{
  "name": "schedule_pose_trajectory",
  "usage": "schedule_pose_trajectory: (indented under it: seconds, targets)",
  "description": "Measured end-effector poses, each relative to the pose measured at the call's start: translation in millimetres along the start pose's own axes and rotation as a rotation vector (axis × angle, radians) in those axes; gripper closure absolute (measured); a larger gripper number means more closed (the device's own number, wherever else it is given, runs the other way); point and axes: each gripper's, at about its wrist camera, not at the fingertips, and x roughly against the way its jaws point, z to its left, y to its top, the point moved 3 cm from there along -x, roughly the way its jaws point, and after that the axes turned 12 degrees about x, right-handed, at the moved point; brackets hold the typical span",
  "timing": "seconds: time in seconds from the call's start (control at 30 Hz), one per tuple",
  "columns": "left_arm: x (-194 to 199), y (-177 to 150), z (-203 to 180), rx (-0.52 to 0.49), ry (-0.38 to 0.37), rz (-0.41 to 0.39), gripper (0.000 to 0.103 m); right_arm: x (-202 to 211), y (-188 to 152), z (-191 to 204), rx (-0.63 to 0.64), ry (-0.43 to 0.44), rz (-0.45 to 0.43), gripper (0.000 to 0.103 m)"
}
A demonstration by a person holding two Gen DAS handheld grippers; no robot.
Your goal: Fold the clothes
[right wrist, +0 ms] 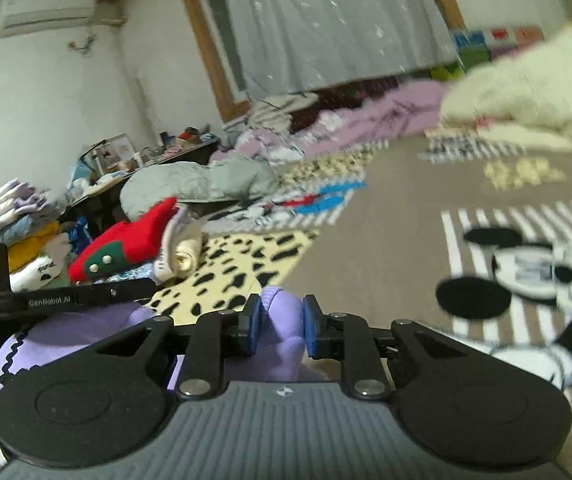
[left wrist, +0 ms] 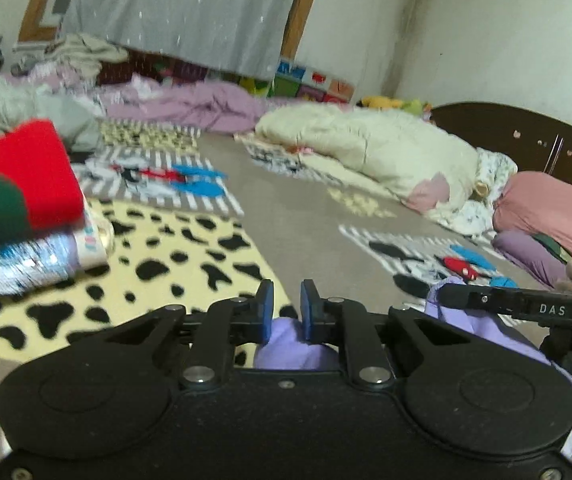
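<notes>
Both tools are clamped on the same lilac garment (right wrist: 282, 332): the left tool (left wrist: 287, 312) pinches a bunch of it at the lower middle of its frame, and the right tool (right wrist: 281, 326) grips another fold likewise. The garment hangs bunched between them, so its folding looks barely begun. A stack of folded clothes (left wrist: 26, 200), topped by a red piece, sits at the left of the left view, suggesting earlier items are finished. The surface is a bed (left wrist: 297, 216) under a grey cartoon-print cover, with a cream duvet (left wrist: 369, 148) at the right and a curtained window (left wrist: 182, 8) above.
</notes>
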Motion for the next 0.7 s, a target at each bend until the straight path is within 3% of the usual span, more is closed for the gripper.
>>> schedule_pose_trajectory:
  seconds: [0.1, 0.13, 0.17, 0.2, 0.23, 0.4, 0.5, 0.7]
  targets:
    - [-8.1, -2.1, 6.6, 0.025, 0.007, 0.03, 0.09, -3.9, -8.2, -5.4, -0.037, -0.014, 0.009, 0.08]
    - [-8.1, -3.7, 7.8, 0.03, 0.019, 0.042, 0.084, -6.0, -10.8, -6.0, -0.045, -0.025, 0.017, 0.078]
    - [-5.3, -4.3, 8.4, 0.036, 0.032, 0.047, 0.076, -4.5, -11.4, -7.2, -0.059, -0.03, 0.018, 0.077]
    - [1.6, -3.1, 9.2, 0.053, 0.037, 0.039, 0.05, -2.1, -11.5, -8.5, -0.075, -0.033, 0.017, 0.073]
    - [10.1, 1.4, 11.0, 0.088, 0.03, 0.019, 0.04, 2.3, -10.6, -12.4, -0.113, -0.023, 0.004, 0.067]
    - [70.1, 12.3, 9.9, 0.298, -0.054, -0.039, 0.036, 51.6, -4.7, -16.2, -0.233, -0.014, -0.072, 0.042]
    - [98.7, 0.0, -6.1, 0.351, -0.087, -0.016, 0.036, 83.4, -12.9, 0.8, -0.241, -0.003, -0.077, 0.042]
    - [117.7, -46.2, -35.2, 0.372, -0.052, 0.068, 0.036, 120.9, -44.7, 47.0, -0.236, 0.043, -0.032, 0.042]
